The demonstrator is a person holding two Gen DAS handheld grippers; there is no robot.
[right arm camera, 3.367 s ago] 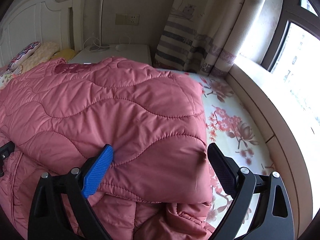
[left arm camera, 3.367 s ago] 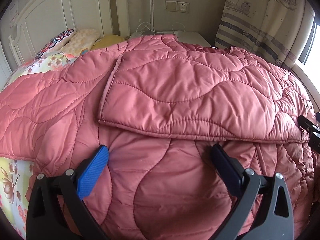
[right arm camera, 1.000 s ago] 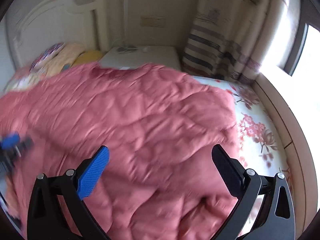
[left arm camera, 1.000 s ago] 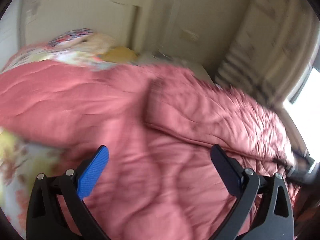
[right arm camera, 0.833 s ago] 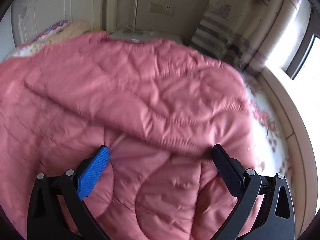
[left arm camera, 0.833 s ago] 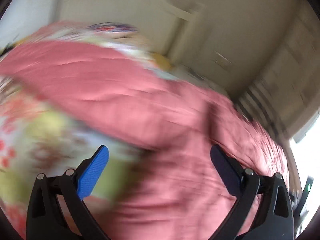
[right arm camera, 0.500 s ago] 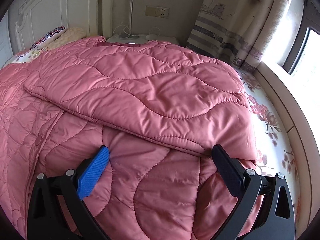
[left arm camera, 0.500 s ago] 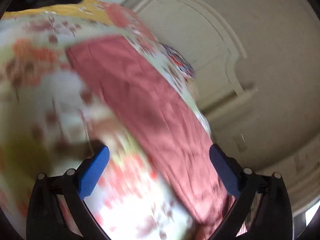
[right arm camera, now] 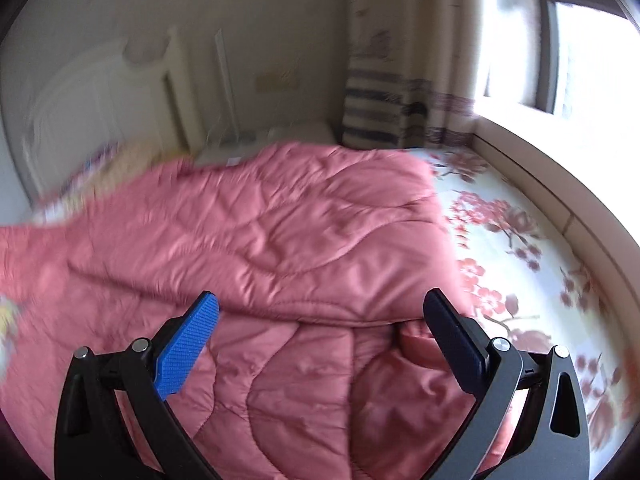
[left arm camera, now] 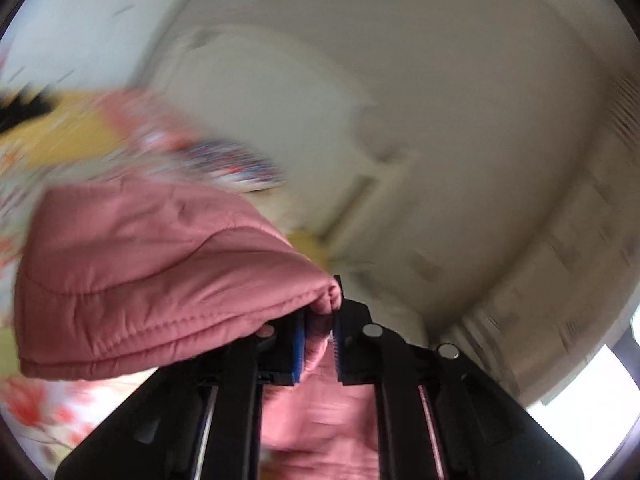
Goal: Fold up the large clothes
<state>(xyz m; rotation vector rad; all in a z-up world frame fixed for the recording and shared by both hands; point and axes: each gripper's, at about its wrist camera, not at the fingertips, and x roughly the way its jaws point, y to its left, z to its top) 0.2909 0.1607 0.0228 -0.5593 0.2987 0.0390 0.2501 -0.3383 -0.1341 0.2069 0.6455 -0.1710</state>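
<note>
Two Grippers: One Clamped, One Spread

Left gripper [left arm camera: 319,334] has just closed its jaws on a corner of the pink quilted garment [right arm camera: 256,236], lifting that corner clear of the bed [right arm camera: 532,248]. Right gripper [right arm camera: 320,344] hovers over the garment, jaws wide apart and gripping nothing.

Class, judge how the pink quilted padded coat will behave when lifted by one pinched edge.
Probably floppy: the pink quilted padded coat droops from the left gripper. Likely light for its bulk, being puffy. Its sheen suggests it may slip.
</note>
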